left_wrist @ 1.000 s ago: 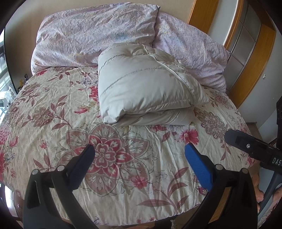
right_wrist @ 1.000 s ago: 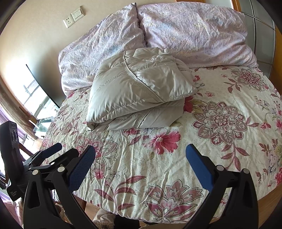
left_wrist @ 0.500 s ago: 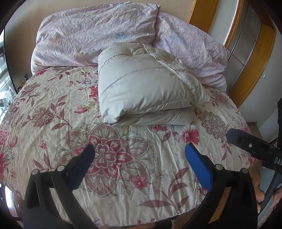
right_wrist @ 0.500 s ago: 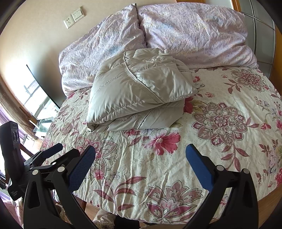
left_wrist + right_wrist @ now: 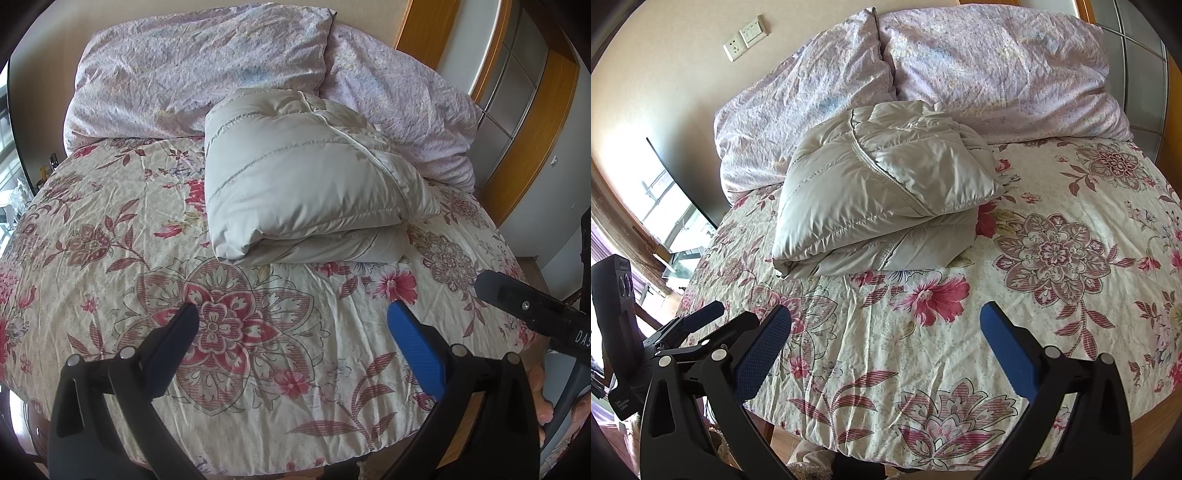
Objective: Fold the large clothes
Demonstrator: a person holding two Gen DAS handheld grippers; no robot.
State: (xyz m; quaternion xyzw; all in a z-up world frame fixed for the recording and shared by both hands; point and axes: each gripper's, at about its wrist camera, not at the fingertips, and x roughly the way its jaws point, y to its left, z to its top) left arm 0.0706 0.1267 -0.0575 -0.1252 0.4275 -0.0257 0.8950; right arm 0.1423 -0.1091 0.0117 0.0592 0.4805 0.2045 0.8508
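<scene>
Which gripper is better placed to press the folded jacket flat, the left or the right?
Neither by much. Both the left gripper and the right gripper are open, empty and short of the folded jacket. The left seems slightly better: the jacket lies more centrally ahead of it.

One folded jacket (image 5: pixel 306 177), two lilac pillows (image 5: pixel 192 70) (image 5: pixel 402 107), one floral bedspread (image 5: pixel 110 258), two claws (image 5: pixel 291 343) (image 5: pixel 886 339)

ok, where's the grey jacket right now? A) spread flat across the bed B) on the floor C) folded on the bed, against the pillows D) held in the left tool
C: the jacket lies folded on the floral bedspread, its far edge against the pillows; both tools are open and clear of it.
</scene>
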